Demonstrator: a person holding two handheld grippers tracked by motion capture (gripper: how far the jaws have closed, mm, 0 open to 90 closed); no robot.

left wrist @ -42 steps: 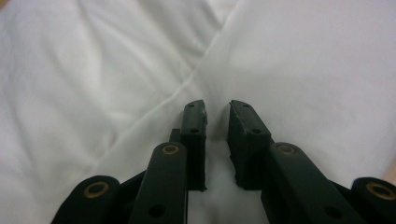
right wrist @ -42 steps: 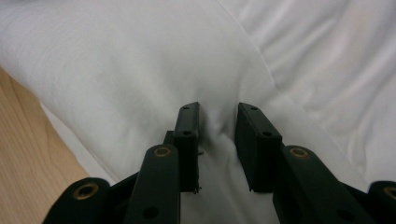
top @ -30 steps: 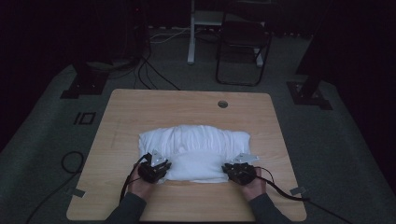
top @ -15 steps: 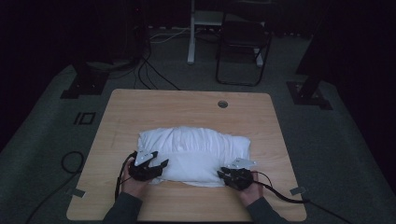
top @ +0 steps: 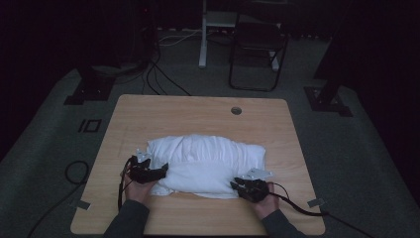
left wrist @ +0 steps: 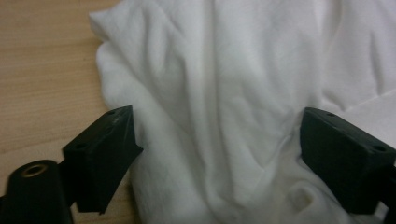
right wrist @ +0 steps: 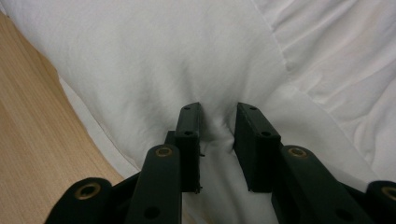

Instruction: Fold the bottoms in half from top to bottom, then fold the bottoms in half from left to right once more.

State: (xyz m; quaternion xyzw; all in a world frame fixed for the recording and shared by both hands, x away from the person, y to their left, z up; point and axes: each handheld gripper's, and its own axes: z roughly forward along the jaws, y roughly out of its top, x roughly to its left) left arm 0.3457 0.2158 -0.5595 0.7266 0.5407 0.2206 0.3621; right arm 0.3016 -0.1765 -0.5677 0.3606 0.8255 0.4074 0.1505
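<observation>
A white bundled cloth (top: 208, 158) lies on the near half of the wooden table (top: 198, 111). My left gripper (top: 161, 170) sits at the cloth's left end. Its jaws have just been opening and now stand wide apart in the left gripper view, with the cloth (left wrist: 224, 70) lying loose between them; the left gripper (left wrist: 217, 140) grips nothing. My right gripper (top: 241, 184) is at the cloth's near right corner. In the right gripper view, the right gripper (right wrist: 217, 126) pinches a raised fold of the cloth (right wrist: 140, 56); its jaws have eased slightly wider around that fold.
A round cable hole (top: 236, 110) sits near the table's far edge. Bare wood (top: 163, 119) shows beyond the cloth. A black chair (top: 257, 49) and stand bases (top: 89, 89) stand on the dark floor behind. Cables trail from both grippers toward the near edge.
My left gripper has let go of the cloth, opened wide and slid a little to the left. The right gripper has stayed at the cloth's near right corner.
</observation>
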